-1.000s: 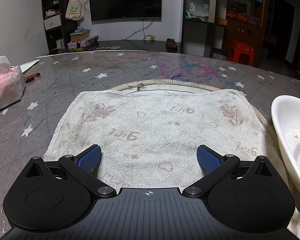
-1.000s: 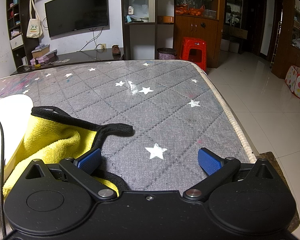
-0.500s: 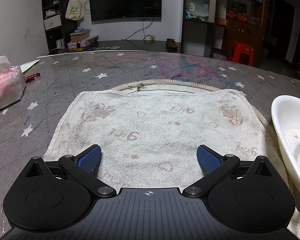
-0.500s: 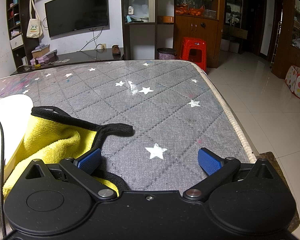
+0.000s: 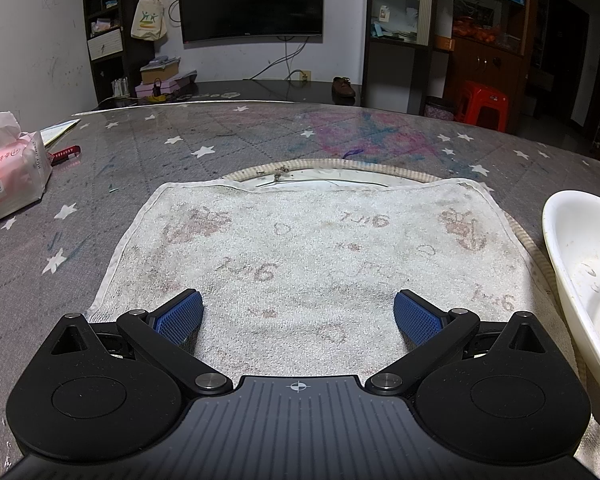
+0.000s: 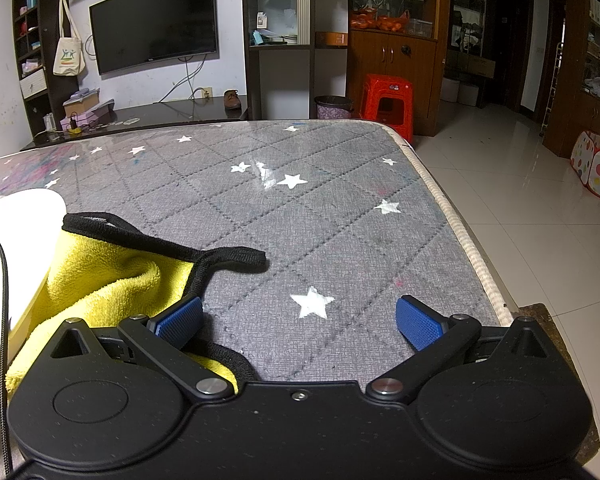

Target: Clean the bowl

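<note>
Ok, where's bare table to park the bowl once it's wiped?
Best patch: the grey starred tabletop ahead of the right gripper, between the yellow cloth and the table's right edge. Crowded: the white towel fills the middle, the bowl beside it, tissue pack far left.

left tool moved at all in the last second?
No. The left tool sits at the same spot over the white towel; towel edges line up identically.

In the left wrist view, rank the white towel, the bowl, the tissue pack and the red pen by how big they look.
1. white towel
2. bowl, cut off by the frame edge, so its full size is unsure
3. tissue pack, also partly cut off
4. red pen
</note>
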`<state>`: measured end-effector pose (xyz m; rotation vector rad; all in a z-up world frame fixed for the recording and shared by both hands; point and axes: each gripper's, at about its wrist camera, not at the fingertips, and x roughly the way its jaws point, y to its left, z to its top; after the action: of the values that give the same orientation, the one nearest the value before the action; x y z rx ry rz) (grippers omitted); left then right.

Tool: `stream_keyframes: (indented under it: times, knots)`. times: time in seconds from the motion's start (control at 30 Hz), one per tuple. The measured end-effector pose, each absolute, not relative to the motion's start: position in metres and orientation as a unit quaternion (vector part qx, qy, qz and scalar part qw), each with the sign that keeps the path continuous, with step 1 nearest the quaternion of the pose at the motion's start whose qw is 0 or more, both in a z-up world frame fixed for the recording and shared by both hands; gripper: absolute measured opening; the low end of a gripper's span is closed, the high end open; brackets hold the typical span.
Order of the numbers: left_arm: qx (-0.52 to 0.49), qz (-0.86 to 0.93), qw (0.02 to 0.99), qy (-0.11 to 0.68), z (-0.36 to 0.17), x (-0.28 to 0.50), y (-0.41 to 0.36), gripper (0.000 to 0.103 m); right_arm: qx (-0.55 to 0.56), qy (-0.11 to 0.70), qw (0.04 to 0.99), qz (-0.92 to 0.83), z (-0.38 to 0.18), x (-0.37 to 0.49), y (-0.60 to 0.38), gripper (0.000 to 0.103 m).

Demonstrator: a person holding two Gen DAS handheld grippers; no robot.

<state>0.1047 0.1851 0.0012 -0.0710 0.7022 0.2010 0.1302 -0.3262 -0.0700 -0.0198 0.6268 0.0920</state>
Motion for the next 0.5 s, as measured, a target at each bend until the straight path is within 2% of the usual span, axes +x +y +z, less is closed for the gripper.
stream_keyframes:
  times: [0.5]
  knots:
    - [-0.035,0.098,0.933,0.343,0.0009,0.1047,0.1851,0.103,-0.010,0.308,0.950,0.045,-0.0700,0.1302,-0.3262,0.103]
